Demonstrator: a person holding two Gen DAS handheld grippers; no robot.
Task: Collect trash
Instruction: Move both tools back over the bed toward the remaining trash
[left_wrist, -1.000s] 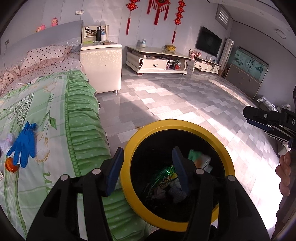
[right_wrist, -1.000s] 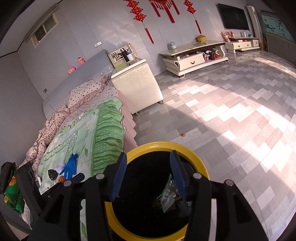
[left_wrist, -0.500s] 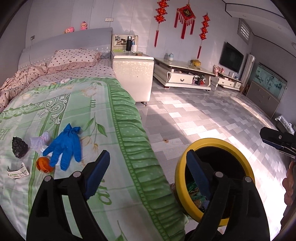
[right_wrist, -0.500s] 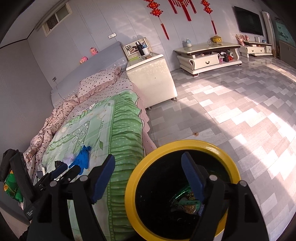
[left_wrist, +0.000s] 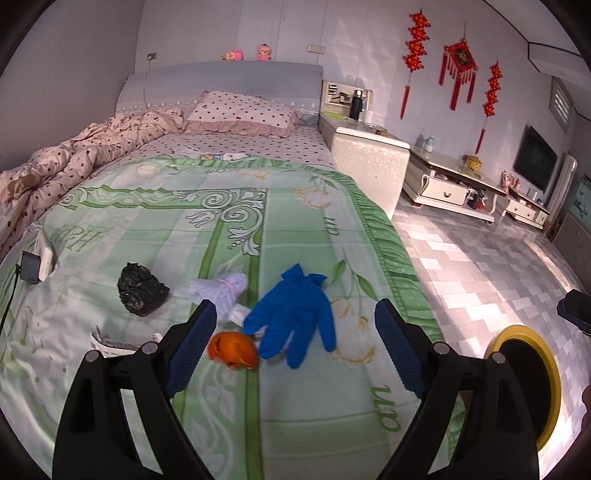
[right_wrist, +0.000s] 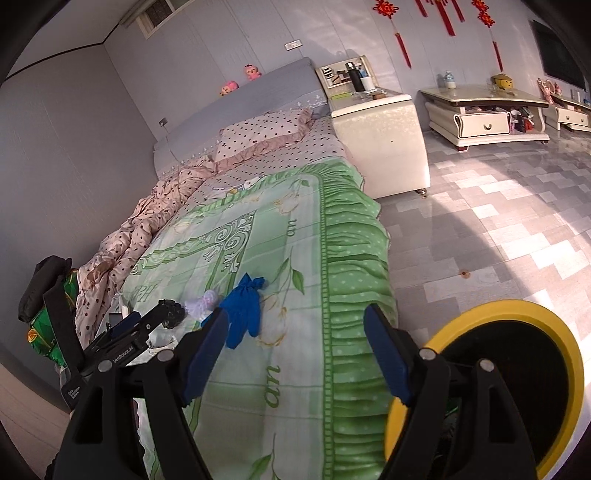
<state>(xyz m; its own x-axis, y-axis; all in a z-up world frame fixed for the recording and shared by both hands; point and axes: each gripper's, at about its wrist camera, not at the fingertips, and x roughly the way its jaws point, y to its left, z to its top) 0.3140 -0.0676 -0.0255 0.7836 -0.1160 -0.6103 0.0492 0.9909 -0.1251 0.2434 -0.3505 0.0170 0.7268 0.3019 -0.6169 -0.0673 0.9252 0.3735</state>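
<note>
Trash lay scattered on the green floral bedspread (left_wrist: 295, 221): a blue rubber glove (left_wrist: 291, 314), a piece of orange peel (left_wrist: 232, 349) touching it at 8 o'clock, a white mesh wad (left_wrist: 219, 290) and a crumpled black wrapper (left_wrist: 142, 290) at 9 o'clock. Left gripper (left_wrist: 295, 350) hovered released above the glove and peel. Right gripper (right_wrist: 295, 350) was spread wide, empty, above the bed's edge, with the yellow-rimmed black bin (right_wrist: 517, 314) at 3 o'clock on the floor.

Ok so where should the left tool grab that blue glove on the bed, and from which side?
Probably the palm of the blue glove, coming straight down from above. It lies flat on the green bedspread, so pinch up a fold mid-palm; the fingers are floppy, and the orange peel sits right by them.
</note>
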